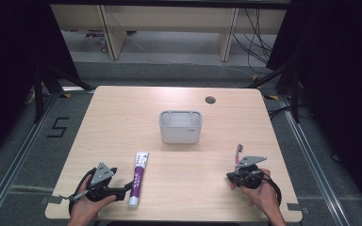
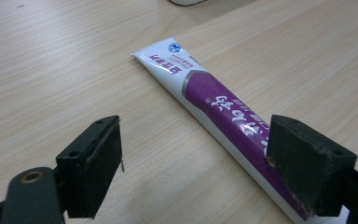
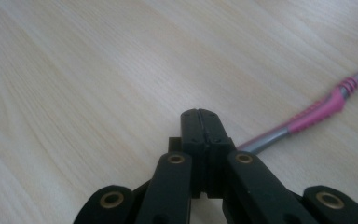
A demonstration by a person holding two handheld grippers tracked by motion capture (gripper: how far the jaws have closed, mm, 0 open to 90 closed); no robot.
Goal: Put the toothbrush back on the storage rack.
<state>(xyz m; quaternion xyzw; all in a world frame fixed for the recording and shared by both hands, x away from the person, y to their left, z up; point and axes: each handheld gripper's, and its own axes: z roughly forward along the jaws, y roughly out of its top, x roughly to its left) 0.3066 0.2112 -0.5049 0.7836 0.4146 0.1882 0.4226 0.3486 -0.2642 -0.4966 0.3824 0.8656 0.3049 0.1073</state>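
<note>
A white and purple toothpaste tube (image 1: 138, 178) lies on the wooden table near its front left. My left gripper (image 1: 122, 190) rests just left of it, jaws open. In the left gripper view the tube (image 2: 214, 102) runs slantwise between the open left gripper (image 2: 196, 135), its lower part against the right jaw. A grey and pink toothbrush (image 1: 238, 153) lies at the front right. My right gripper (image 1: 231, 178) sits by its near end, shut with nothing between the jaws. In the right gripper view the toothbrush (image 3: 317, 114) passes behind and to the right of the shut right gripper (image 3: 200, 114).
A light grey rectangular container (image 1: 180, 126) with compartments stands at the table's middle. A round cable hole (image 1: 210, 100) is at the back right. The table (image 1: 122, 122) ends close behind both hands, and bare wood lies between the container and the grippers.
</note>
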